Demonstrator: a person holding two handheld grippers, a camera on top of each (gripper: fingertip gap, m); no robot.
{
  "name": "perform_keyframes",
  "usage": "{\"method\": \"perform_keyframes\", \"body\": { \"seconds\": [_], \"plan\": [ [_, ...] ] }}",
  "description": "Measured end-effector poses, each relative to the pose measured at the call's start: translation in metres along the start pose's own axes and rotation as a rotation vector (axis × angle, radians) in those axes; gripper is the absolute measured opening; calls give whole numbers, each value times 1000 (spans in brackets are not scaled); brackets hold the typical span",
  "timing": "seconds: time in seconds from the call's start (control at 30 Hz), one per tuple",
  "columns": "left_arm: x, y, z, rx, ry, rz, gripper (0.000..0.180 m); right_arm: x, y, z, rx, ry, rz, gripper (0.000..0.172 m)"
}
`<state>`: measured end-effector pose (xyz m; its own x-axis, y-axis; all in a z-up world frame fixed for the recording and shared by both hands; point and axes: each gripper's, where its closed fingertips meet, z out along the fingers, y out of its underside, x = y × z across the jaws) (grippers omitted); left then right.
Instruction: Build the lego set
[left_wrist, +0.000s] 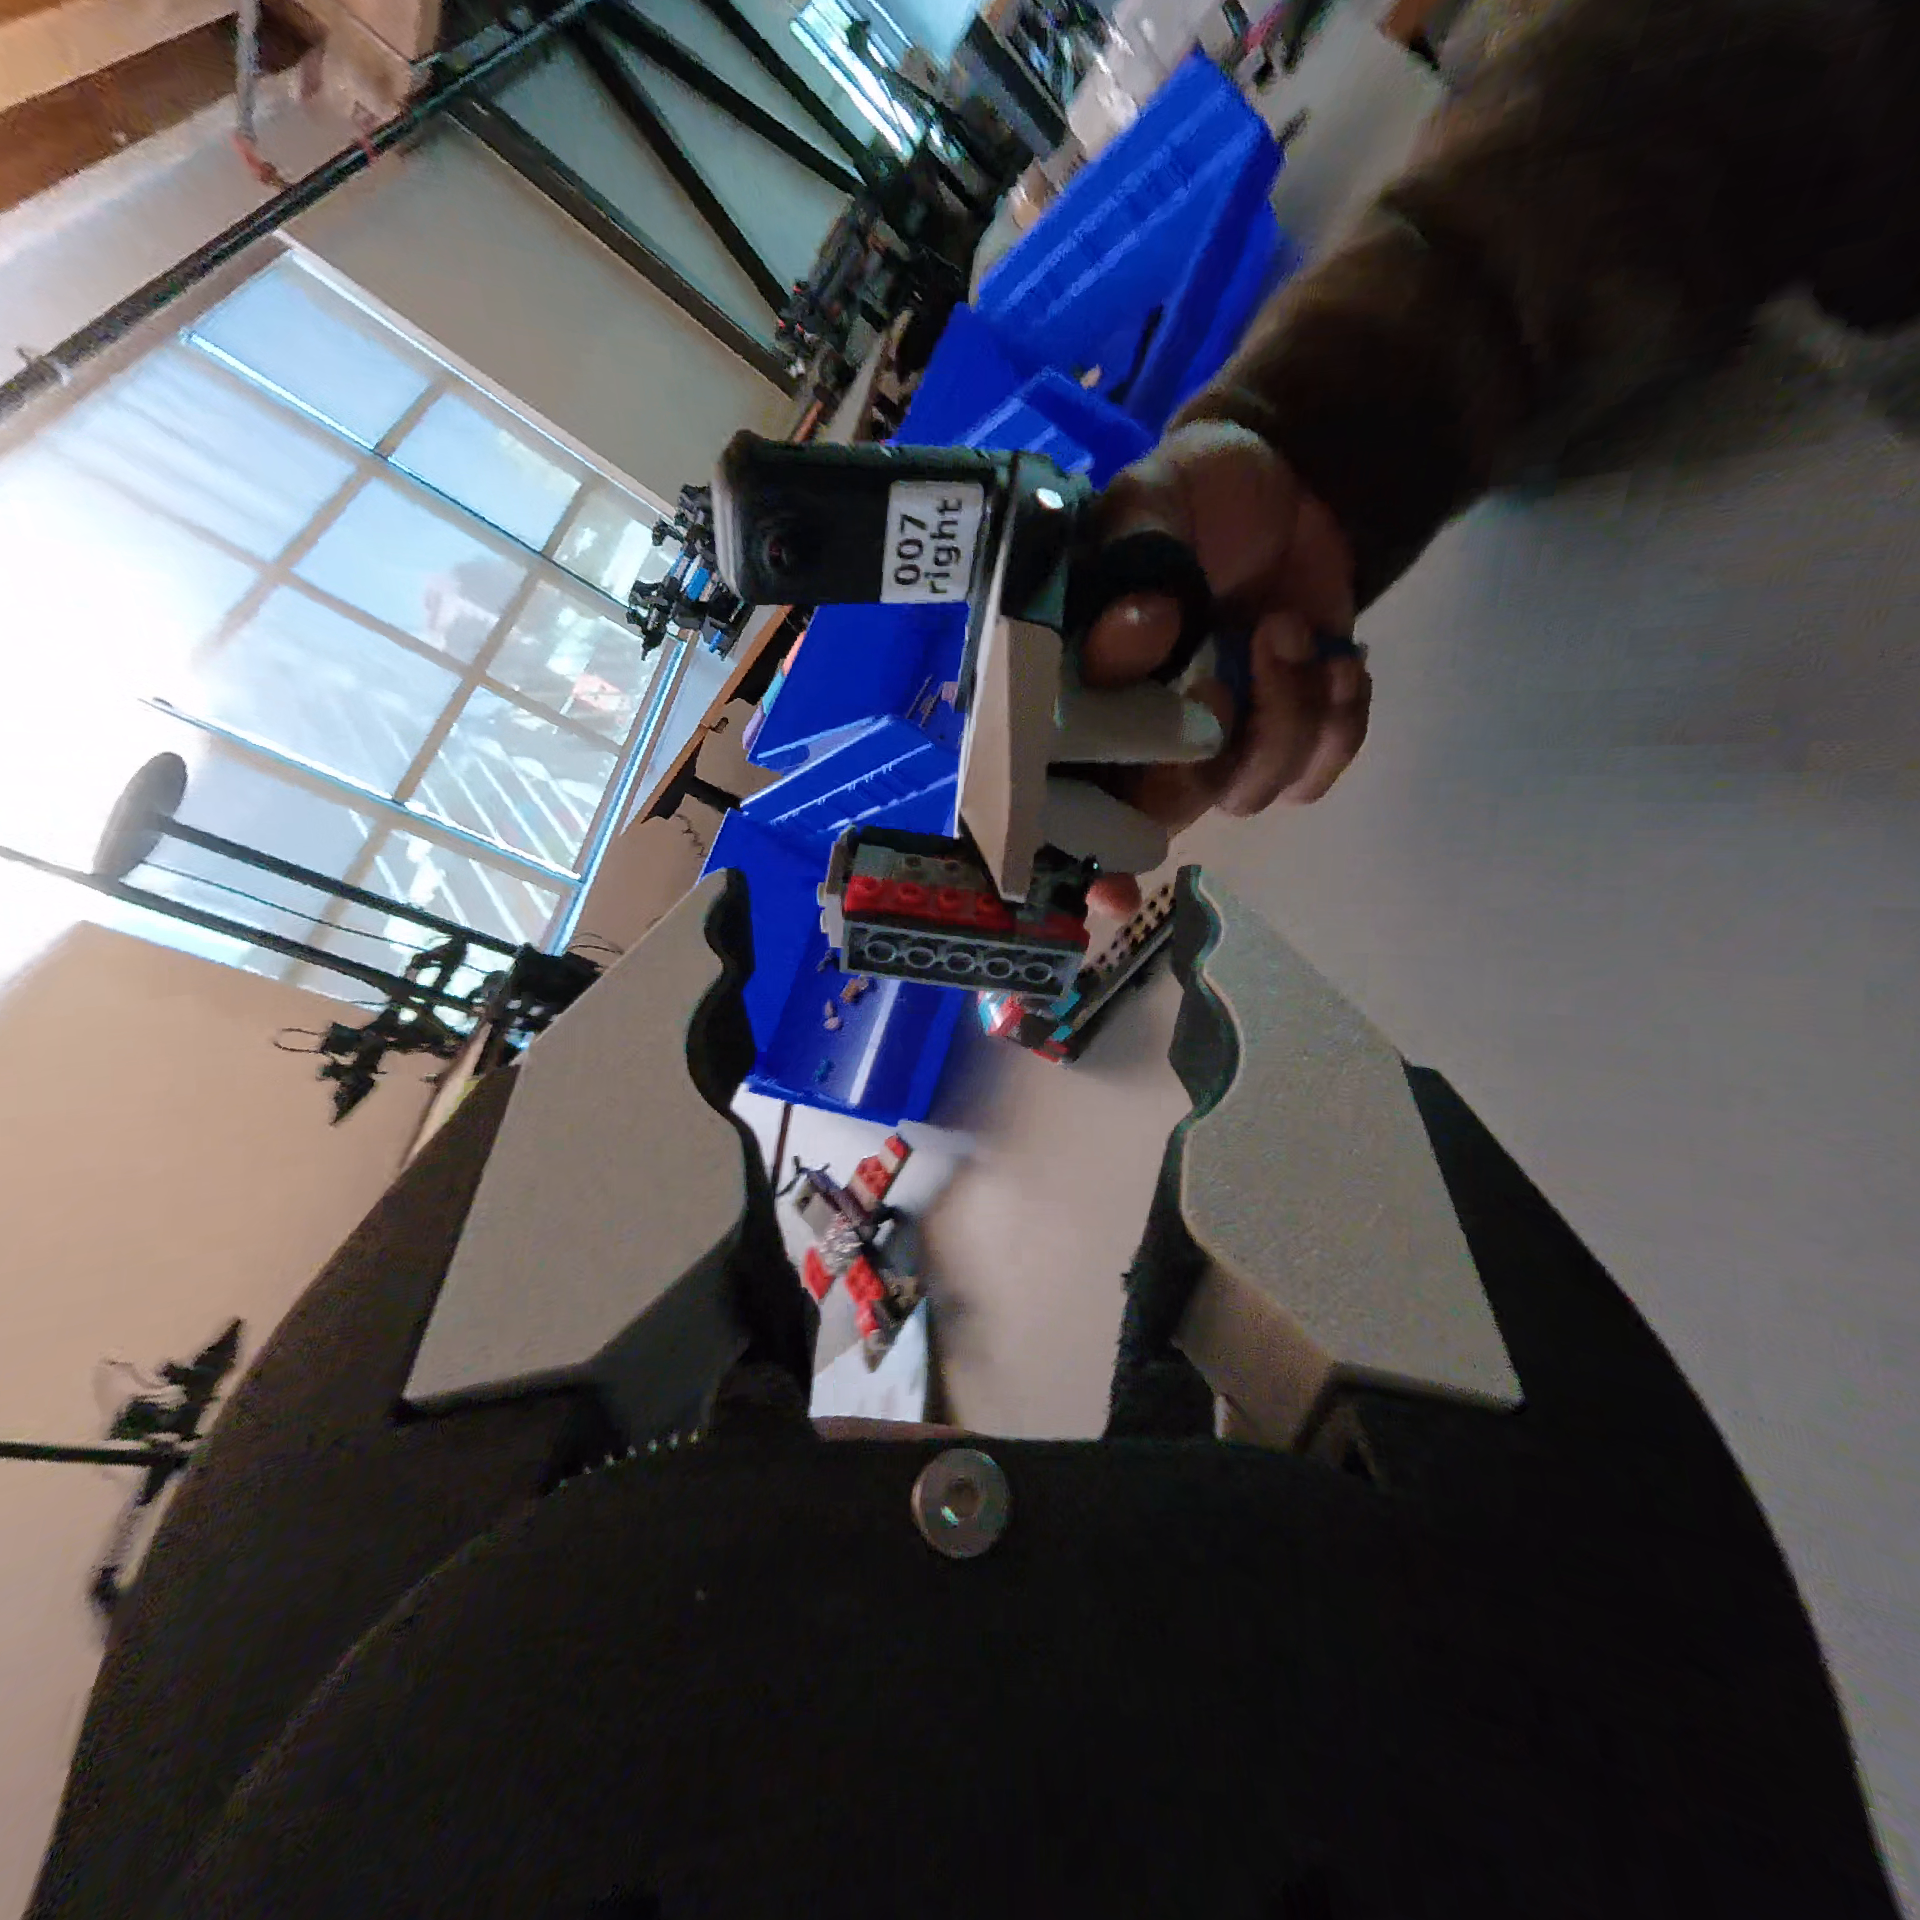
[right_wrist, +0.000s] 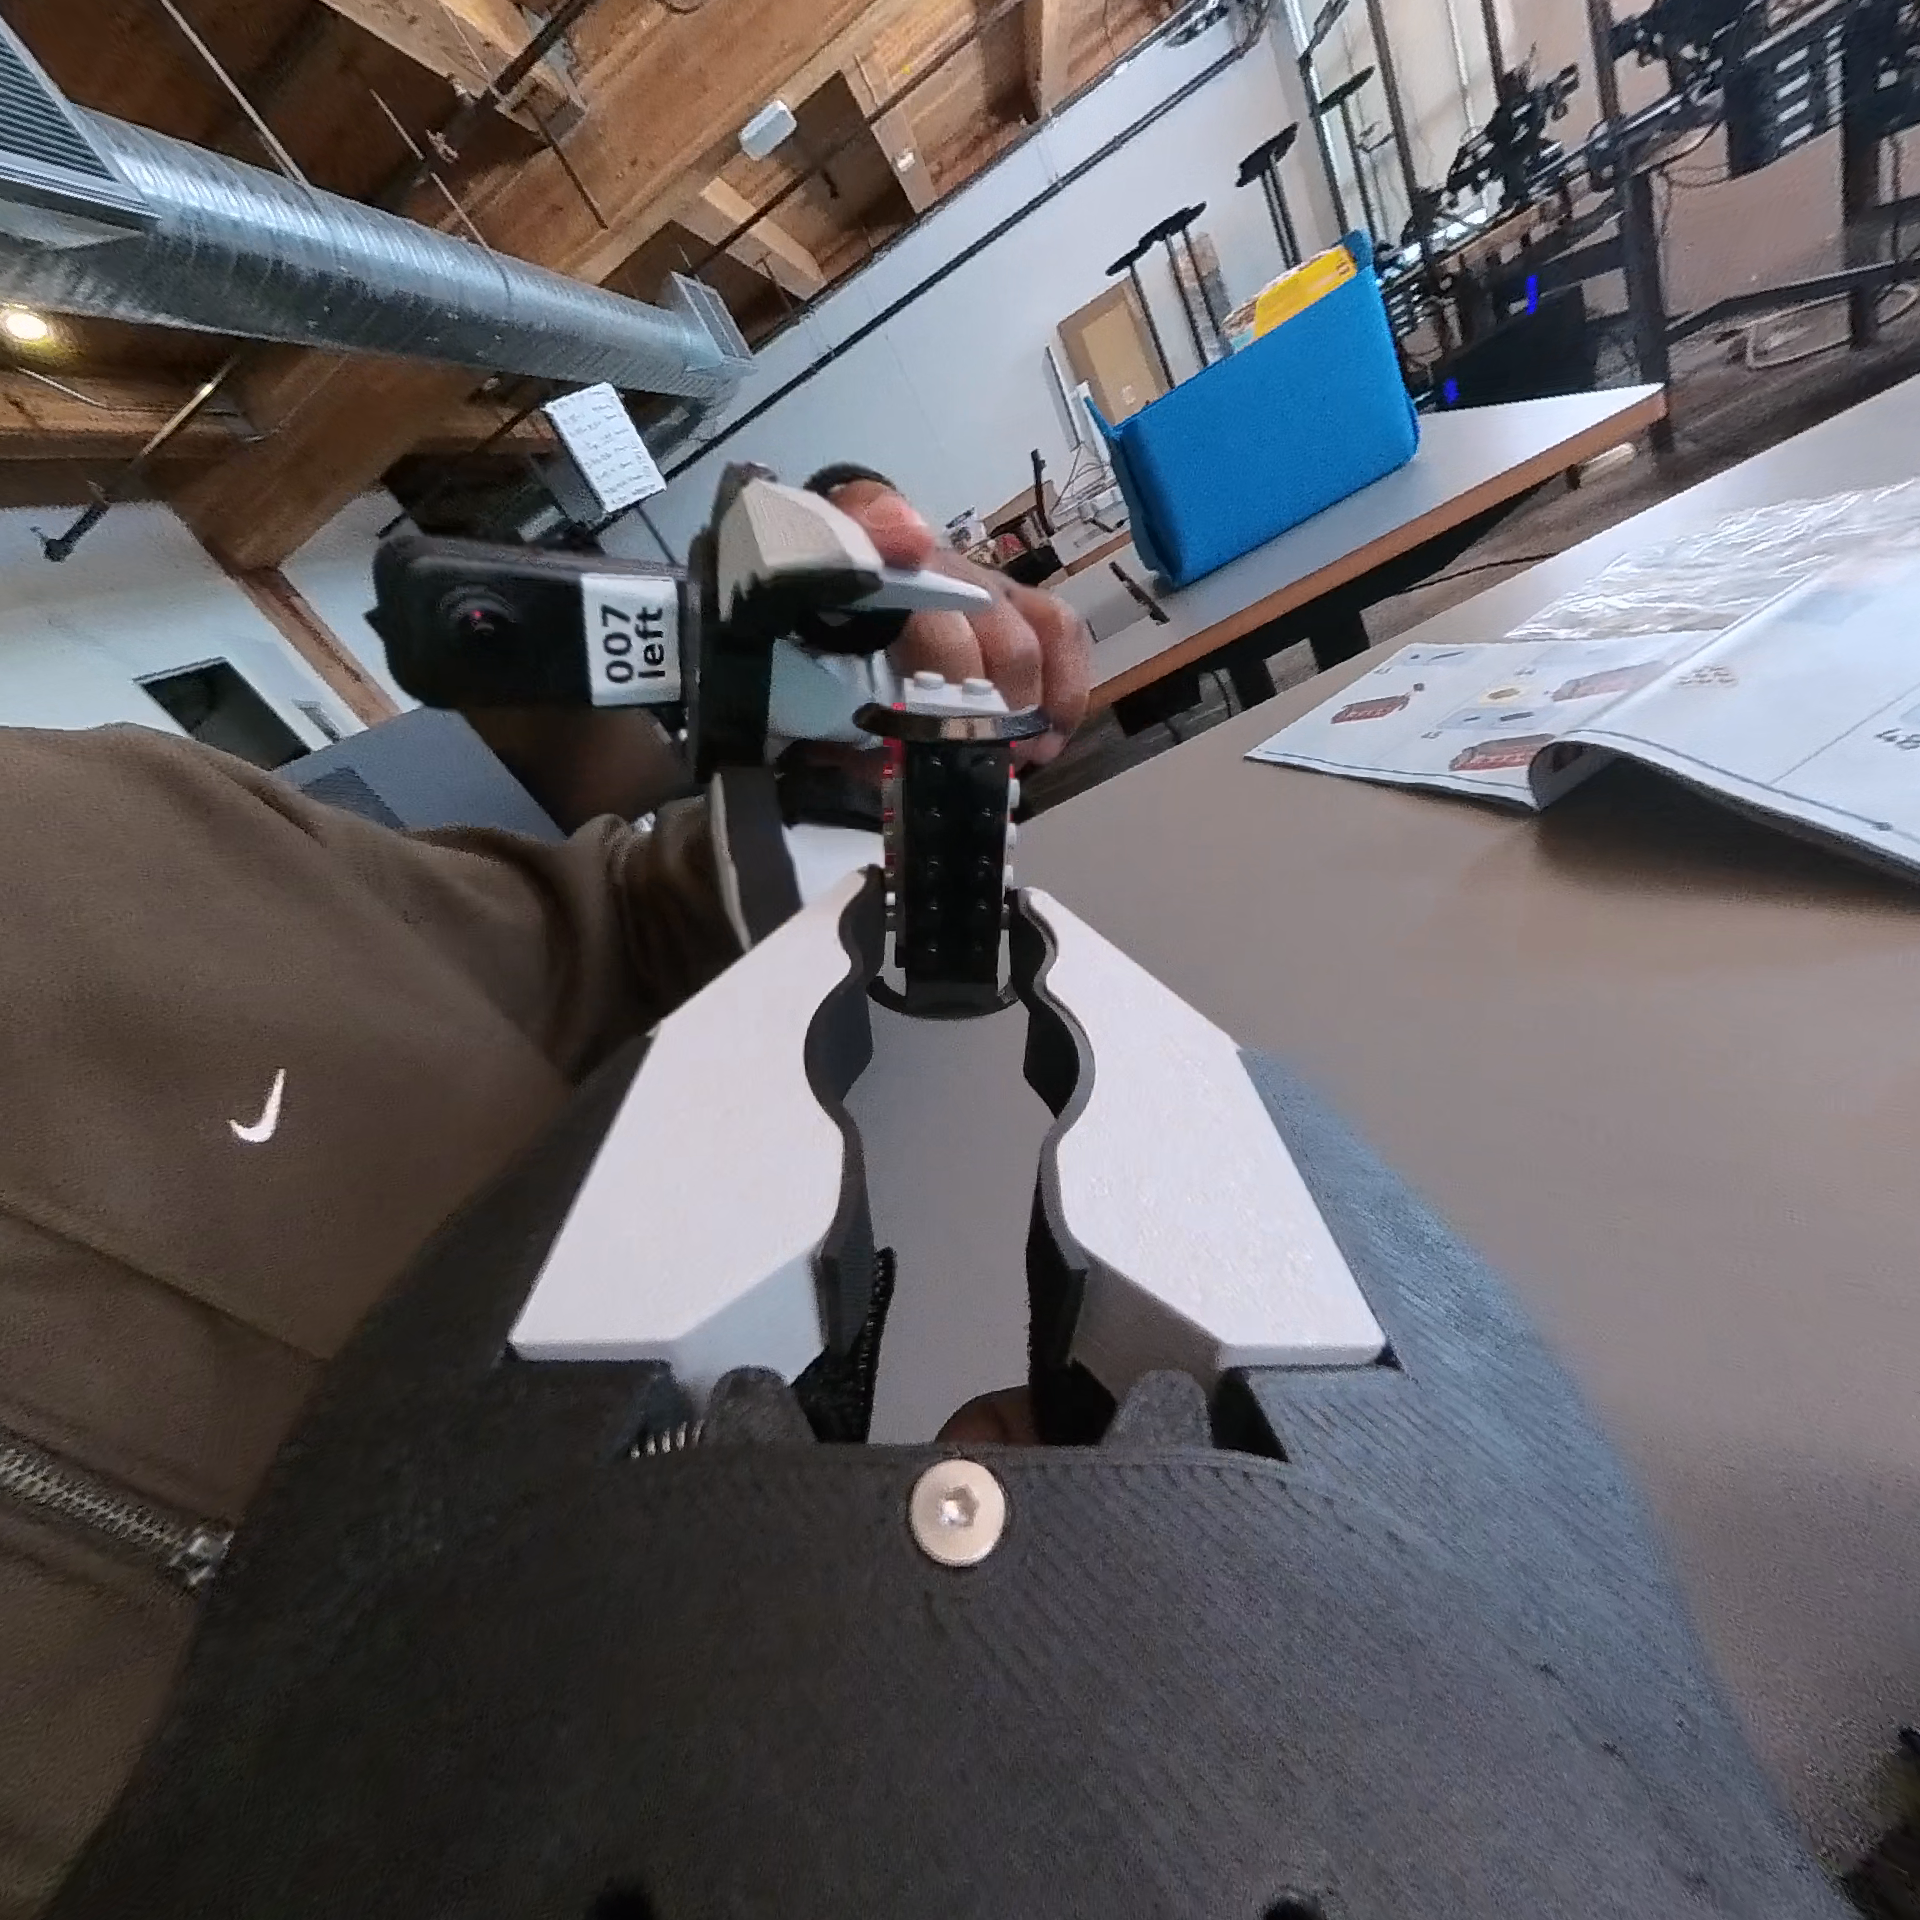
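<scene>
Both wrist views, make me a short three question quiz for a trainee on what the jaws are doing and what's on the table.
1. True or false: the left gripper has its jaws spread wide with nothing between them.
2. What does the right gripper hold?
A. a blue bin
B. a brick assembly
C. the booklet
3. Fill in: an open ____ lies on the table to the right of the right gripper.

Key:
1. True; its jaws stand wide apart and bare.
2. B; the brick assembly, black, red and grey, is clamped between its jaws.
3. Booklet; the booklet lies open and flat.
</scene>
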<state>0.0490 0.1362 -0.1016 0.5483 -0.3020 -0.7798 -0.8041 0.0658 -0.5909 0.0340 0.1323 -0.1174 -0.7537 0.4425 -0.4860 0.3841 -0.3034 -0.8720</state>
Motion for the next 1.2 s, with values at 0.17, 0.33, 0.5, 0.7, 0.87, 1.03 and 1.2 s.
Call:
{"method": "perform_keyframes", "body": {
  "seconds": [0.17,0.33,0.5,0.7,0.87,1.03,1.2],
  "plan": [
    [1,8,5,-62,40,122,79,-1,2,2,-19,2,1,24],
    [2,12,8,-104,70,215,68,1,5,1,-44,25,-20,24],
    [3,14,8,-130,103,267,62,-1,5,1,-48,22,-25,24],
    [2,16,11,-150,101,302,60,-4,3,0,-50,16,-31,24],
    [0,15,11,-147,66,340,61,-5,2,-1,-49,18,-22,24],
    [1,14,11,-151,58,372,61,-4,2,-1,-54,23,-17,24],
    [1,13,11,-154,70,374,60,-5,2,0,-58,30,-43,24]
  ]
}}
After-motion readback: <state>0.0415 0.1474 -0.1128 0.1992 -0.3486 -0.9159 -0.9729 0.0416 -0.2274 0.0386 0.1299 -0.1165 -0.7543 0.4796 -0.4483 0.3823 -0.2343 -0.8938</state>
